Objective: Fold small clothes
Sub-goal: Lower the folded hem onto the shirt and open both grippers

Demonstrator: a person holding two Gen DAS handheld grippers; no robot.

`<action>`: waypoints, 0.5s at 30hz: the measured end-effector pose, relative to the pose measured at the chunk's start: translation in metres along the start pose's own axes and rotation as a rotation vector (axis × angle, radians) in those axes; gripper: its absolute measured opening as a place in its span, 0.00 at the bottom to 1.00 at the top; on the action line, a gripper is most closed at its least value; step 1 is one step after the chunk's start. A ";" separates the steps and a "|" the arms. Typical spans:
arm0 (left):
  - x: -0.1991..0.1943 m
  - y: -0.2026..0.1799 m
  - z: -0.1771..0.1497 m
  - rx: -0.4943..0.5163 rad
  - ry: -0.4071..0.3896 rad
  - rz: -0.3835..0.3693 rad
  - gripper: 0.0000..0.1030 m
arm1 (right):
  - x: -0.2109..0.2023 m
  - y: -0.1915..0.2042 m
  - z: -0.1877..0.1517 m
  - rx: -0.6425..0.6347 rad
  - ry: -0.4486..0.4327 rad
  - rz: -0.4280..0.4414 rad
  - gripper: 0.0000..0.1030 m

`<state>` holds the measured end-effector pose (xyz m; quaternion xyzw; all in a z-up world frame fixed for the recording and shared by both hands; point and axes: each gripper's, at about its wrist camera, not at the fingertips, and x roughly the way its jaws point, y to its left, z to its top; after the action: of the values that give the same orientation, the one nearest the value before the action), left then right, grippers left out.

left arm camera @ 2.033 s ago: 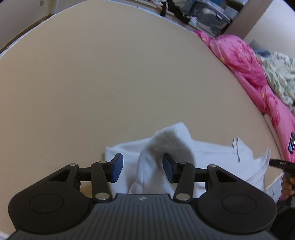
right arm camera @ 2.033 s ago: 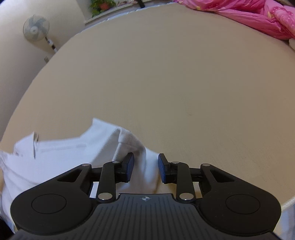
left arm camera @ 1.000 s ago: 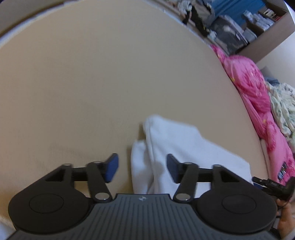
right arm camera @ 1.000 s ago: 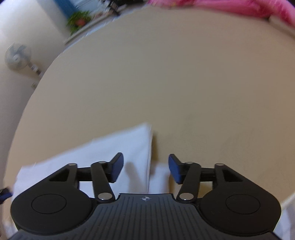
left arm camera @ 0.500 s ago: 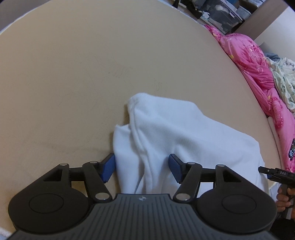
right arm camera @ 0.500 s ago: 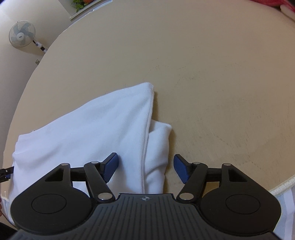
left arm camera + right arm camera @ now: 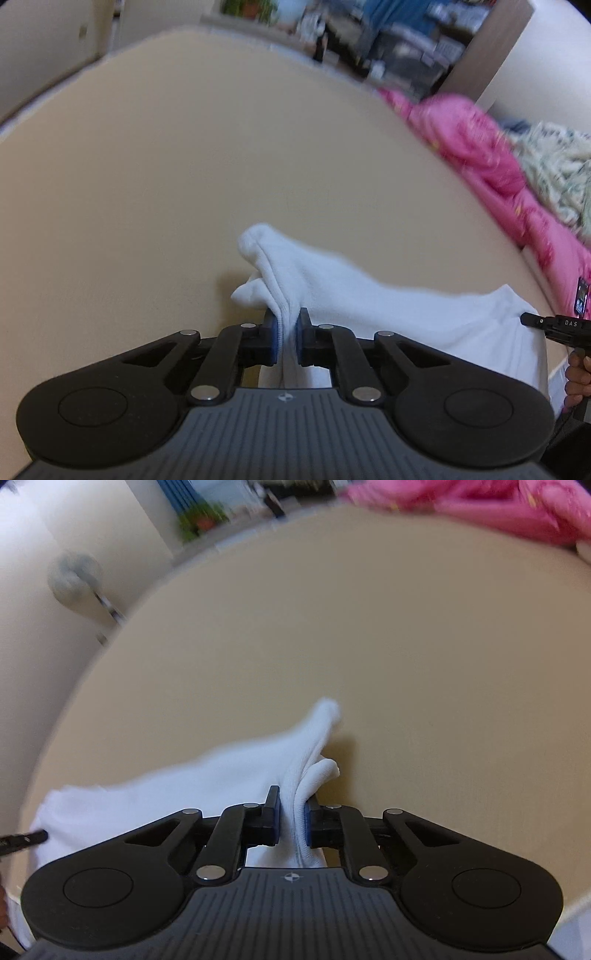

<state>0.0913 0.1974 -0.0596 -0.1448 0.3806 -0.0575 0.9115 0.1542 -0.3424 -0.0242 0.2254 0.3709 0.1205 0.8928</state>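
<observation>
A small white garment (image 7: 369, 302) lies folded on the beige surface (image 7: 184, 184). My left gripper (image 7: 287, 341) is shut on a bunched fold at the garment's left end, and the cloth rises in a ridge ahead of the pads. In the right wrist view the garment (image 7: 221, 775) stretches away to the left. My right gripper (image 7: 291, 825) is shut on the fold at its right end. Each gripper's tip shows at the edge of the other's view.
A pink quilt (image 7: 480, 147) and a patterned blanket (image 7: 554, 170) lie along the right side of the surface. Shelves with clutter (image 7: 388, 40) stand behind. A fan (image 7: 75, 581) and a potted plant (image 7: 199, 520) stand beyond the far edge in the right wrist view.
Both grippers were open around the folded ends half a second ago. Both have closed on the cloth and the pinched folds now bunch up. Both views are blurred by motion.
</observation>
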 end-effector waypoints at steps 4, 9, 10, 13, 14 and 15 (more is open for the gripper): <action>-0.016 0.000 0.012 -0.005 -0.114 0.004 0.10 | -0.003 0.005 0.014 -0.004 -0.089 0.013 0.11; -0.021 -0.001 0.016 -0.031 -0.165 0.067 0.21 | 0.002 0.014 0.027 -0.044 -0.201 -0.034 0.17; -0.018 0.001 0.017 -0.047 -0.144 0.079 0.24 | 0.005 0.012 0.028 -0.043 -0.204 -0.072 0.23; -0.013 0.014 0.012 -0.098 -0.054 0.039 0.26 | 0.010 -0.001 0.030 0.001 -0.169 -0.116 0.43; -0.012 0.017 0.009 -0.099 -0.027 0.031 0.31 | 0.009 -0.007 0.029 0.027 -0.146 -0.099 0.43; -0.011 0.020 0.007 -0.088 0.004 0.026 0.35 | 0.011 -0.007 0.029 0.041 -0.120 -0.081 0.43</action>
<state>0.0885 0.2204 -0.0535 -0.1798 0.3864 -0.0288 0.9042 0.1830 -0.3535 -0.0161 0.2352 0.3278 0.0629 0.9128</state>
